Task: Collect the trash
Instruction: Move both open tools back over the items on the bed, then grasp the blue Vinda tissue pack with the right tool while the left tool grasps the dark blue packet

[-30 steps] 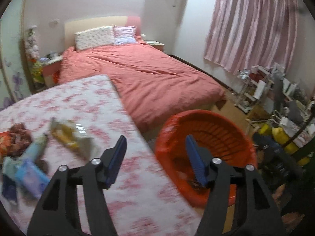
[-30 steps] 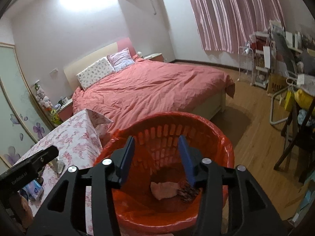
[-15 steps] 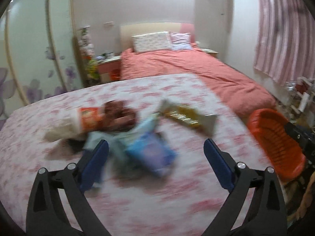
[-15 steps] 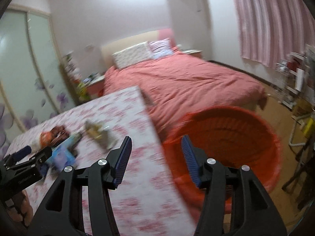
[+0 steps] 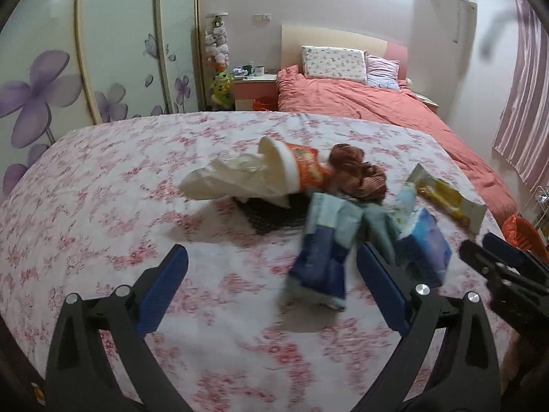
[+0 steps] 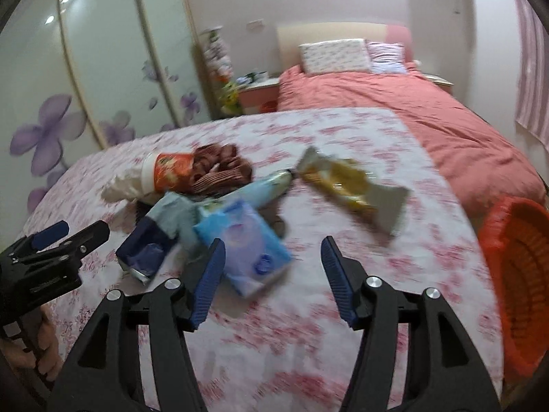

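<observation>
A pile of trash lies on the pink-flowered tablecloth [image 5: 103,189]: an orange paper cup [image 5: 305,171] with a white plastic bag [image 5: 226,182], a brown wrapper [image 5: 357,171], a yellow snack wrapper [image 6: 346,185], a light-blue tissue pack [image 6: 247,240] and a dark-blue packet [image 5: 319,261]. My left gripper [image 5: 271,257] stands wide open above the cloth, just short of the dark-blue packet, gripping nothing. My right gripper [image 6: 272,243] is opening; the tissue pack lies just ahead of its left finger, untouched. The orange basket [image 6: 514,274] stands off the table's right edge.
A bed with a salmon cover [image 5: 377,110] lies behind the table. A wardrobe with purple flower doors [image 5: 51,79] fills the left wall. A nightstand [image 5: 254,86] with mugs stands by the headboard. A pink curtain [image 5: 525,103] hangs at the right.
Both views have swung left from the orange basket to the trash pile on the table. Both grippers' jaws stand wider than before, the left much wider.
</observation>
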`<state>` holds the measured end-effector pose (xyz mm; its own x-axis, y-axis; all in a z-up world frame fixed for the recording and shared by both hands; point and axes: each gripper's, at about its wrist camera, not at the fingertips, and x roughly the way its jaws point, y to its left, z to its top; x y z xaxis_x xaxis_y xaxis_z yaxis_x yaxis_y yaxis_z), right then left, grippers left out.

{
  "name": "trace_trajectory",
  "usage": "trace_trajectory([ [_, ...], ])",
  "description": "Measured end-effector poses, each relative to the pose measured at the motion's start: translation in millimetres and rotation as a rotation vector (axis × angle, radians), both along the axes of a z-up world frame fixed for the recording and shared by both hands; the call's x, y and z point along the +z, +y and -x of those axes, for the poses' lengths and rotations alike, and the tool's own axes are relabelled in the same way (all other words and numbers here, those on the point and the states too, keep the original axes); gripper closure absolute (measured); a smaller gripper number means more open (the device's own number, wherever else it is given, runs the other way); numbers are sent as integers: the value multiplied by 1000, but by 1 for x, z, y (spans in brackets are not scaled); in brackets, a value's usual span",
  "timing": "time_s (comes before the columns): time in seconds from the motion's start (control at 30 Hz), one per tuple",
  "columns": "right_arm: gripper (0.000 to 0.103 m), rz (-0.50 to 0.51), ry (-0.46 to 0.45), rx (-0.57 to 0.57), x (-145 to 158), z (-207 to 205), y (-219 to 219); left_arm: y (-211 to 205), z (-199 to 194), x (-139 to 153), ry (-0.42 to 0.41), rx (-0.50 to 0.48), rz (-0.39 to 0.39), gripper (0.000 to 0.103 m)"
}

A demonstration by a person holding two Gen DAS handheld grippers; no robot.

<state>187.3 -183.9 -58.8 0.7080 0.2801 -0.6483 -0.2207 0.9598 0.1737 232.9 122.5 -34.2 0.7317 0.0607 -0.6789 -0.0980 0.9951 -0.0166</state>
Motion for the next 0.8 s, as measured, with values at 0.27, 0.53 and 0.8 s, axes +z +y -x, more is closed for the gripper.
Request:
trace_trajectory([
  [0.27,32,43,53,40,-17,-17,21,20,-2,-12,21,0,30,6],
  [0.53,38,69,70,12,-19,-15,24,20,-4,-20,38,-21,61,6],
  [0.8,38,103,86,-200,-19,-8,-15,-2,-10,-25,51,-76,66,6],
])
